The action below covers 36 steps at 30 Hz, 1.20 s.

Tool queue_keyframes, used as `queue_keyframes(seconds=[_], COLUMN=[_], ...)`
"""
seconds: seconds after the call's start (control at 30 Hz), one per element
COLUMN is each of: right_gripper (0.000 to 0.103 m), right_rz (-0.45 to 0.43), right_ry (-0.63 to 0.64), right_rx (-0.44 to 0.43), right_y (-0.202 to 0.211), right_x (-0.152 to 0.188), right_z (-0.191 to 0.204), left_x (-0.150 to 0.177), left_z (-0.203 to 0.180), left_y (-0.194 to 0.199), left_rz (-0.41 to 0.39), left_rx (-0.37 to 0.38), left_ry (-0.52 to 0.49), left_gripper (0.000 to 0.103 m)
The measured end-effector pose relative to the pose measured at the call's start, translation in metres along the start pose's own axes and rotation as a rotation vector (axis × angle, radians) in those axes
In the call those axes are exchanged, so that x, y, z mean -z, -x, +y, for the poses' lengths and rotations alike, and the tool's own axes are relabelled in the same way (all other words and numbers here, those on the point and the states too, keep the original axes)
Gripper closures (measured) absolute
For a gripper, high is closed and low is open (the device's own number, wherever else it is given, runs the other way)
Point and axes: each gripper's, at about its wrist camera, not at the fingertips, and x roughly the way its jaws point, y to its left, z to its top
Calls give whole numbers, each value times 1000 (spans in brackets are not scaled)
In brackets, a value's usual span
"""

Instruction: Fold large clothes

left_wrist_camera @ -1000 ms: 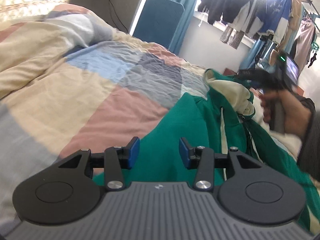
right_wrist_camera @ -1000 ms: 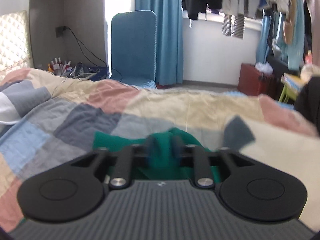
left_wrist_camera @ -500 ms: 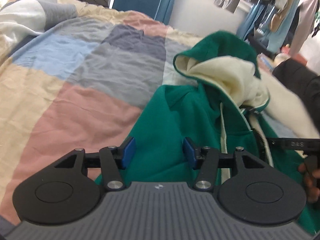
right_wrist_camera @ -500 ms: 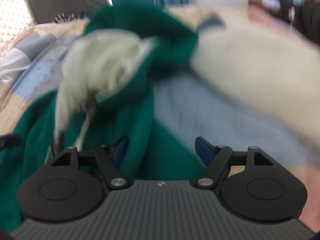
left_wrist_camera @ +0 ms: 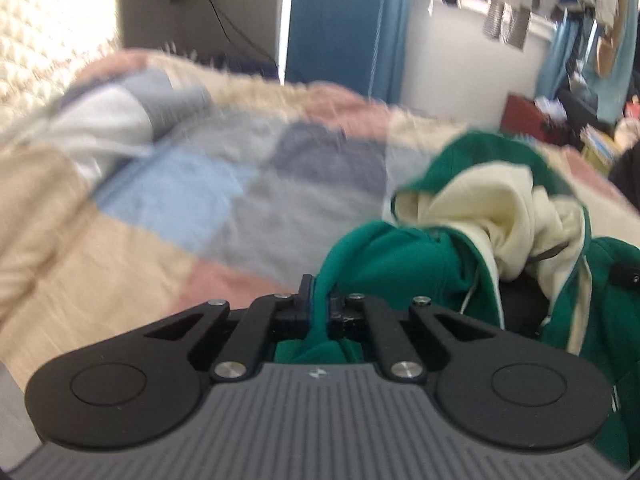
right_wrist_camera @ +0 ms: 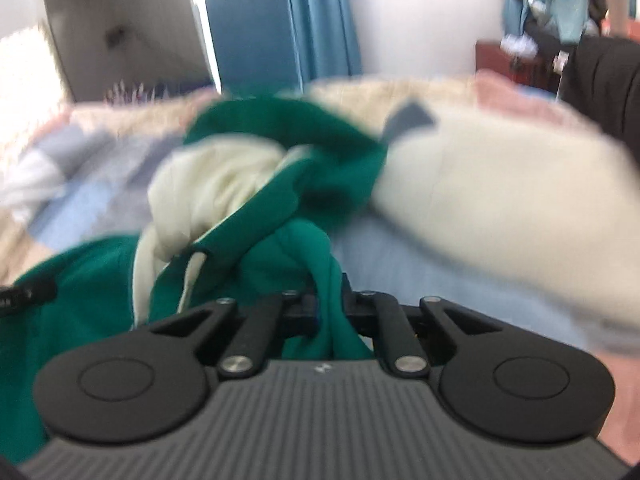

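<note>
A: Since the earlier frames both tools have just been closing, each with cloth between its pads. Left tool (left_wrist_camera: 318, 305) is now clamped on a green fold of the hoodie (left_wrist_camera: 384, 252), low centre of the left view. Right tool (right_wrist_camera: 328, 307) is pinched on another green bunch, low centre of its view.

B: Where's the garment?

A: Bunched on the bed (left_wrist_camera: 168, 216), right half of the left frame, left and centre of the right frame. Cream lining (left_wrist_camera: 492, 208) is turned out, hood rumpled, drawstring (right_wrist_camera: 188, 280) dangling.

B: Why two grips?

A: My read: pick up both sides, then spread it flat before any fold. Not folded yet, so early in the task.

B: Room?

A: Patchwork quilt is open at upper left of the left frame; good place to lay it out. A pale pillow or cushion (right_wrist_camera: 500, 192) sits close at right of the right frame. Bed's far edge runs under the blue chair (left_wrist_camera: 332, 28). Frames are blurred, so exact seams are unclear.
</note>
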Motion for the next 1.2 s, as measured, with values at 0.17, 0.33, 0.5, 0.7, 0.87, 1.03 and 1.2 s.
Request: queue_keyframes(seconds=[0.17, 0.33, 0.5, 0.7, 0.87, 1.03, 1.2], right_gripper=[93, 93, 92, 91, 85, 62, 62], right_rz=[-138, -217, -143, -59, -52, -57, -97], right_ry=[34, 56, 56, 46, -5, -3, 18], right_rx=[8, 34, 56, 71, 27, 15, 1], right_y=[19, 0, -60, -119, -123, -95, -45], right_x=[-61, -118, -108, -62, -42, -35, -23], right_z=[13, 23, 21, 18, 7, 6, 5], left_x=[-67, -103, -86, -49, -39, -26, 0], left_z=[1, 2, 15, 30, 35, 34, 26], left_y=[6, -35, -102, -152, -143, -100, -33], left_rz=[-126, -127, -31, 35, 21, 8, -1], left_rx=[-13, 2, 21, 41, 68, 84, 116], left_ry=[22, 17, 32, 2, -11, -1, -5], left_gripper=[98, 98, 98, 97, 74, 54, 54])
